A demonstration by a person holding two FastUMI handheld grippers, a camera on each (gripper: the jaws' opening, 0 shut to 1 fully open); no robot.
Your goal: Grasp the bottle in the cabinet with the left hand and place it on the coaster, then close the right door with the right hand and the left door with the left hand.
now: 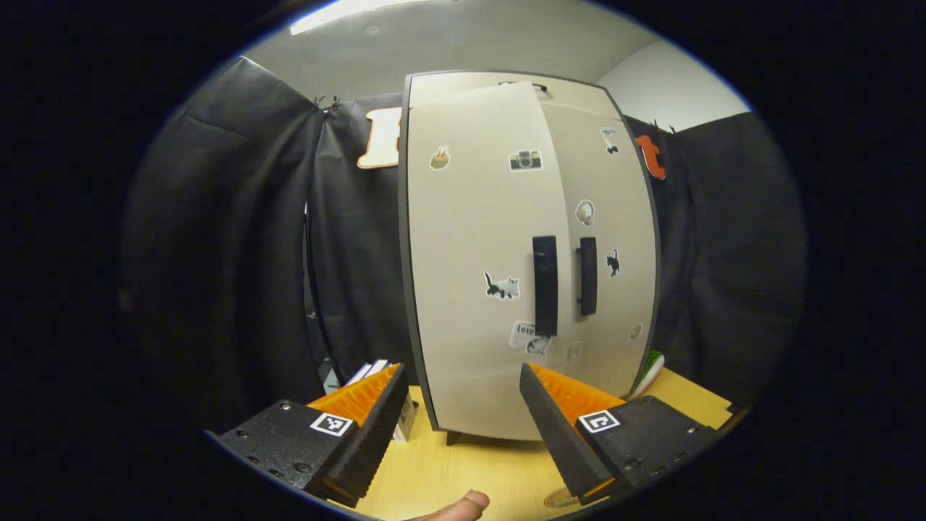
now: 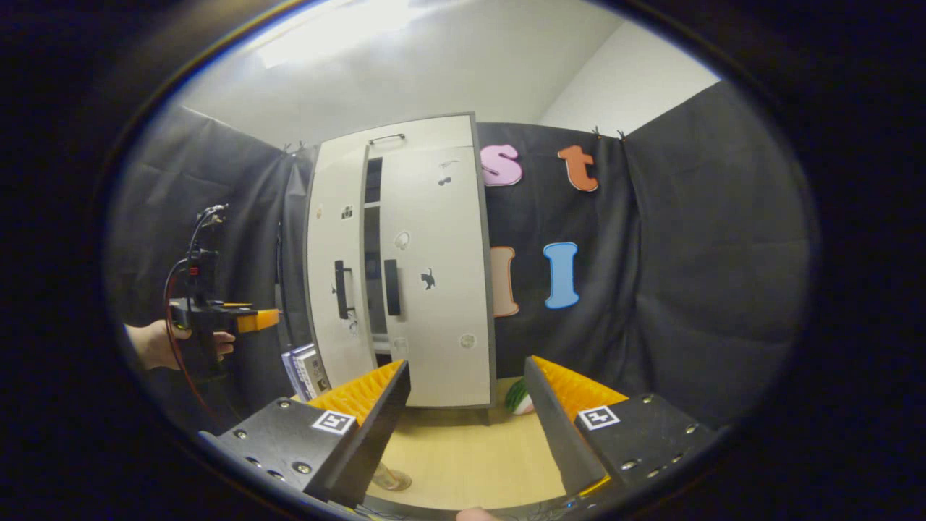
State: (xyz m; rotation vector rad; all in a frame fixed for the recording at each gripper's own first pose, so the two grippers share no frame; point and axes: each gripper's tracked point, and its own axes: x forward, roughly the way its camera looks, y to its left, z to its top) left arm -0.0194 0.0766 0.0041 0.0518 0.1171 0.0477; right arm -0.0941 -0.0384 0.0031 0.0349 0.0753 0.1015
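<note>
The tall beige cabinet [image 1: 477,217] stands on the wooden table straight ahead in the left gripper view. Its left door [image 1: 470,304] stands slightly ajar, its edge out in front of the right door [image 1: 615,217], which lies flush. In the right gripper view a dark gap [image 2: 372,239] between left door [image 2: 329,239] and right door [image 2: 434,289] shows shelves. My left gripper [image 1: 461,376] is open, facing the left door with nothing between its fingers. My right gripper [image 2: 466,369] is open too, farther back. A clear rounded base [image 2: 392,478], perhaps the bottle on the coaster, peeks out by its left finger.
A hand [image 2: 152,344] holds the left gripper [image 2: 264,319] left of the cabinet. Stacked boxes [image 2: 307,369] lean at the cabinet's left foot. A green and white object [image 2: 517,396] lies at its right foot. A thumb [image 1: 463,506] shows at the near table edge.
</note>
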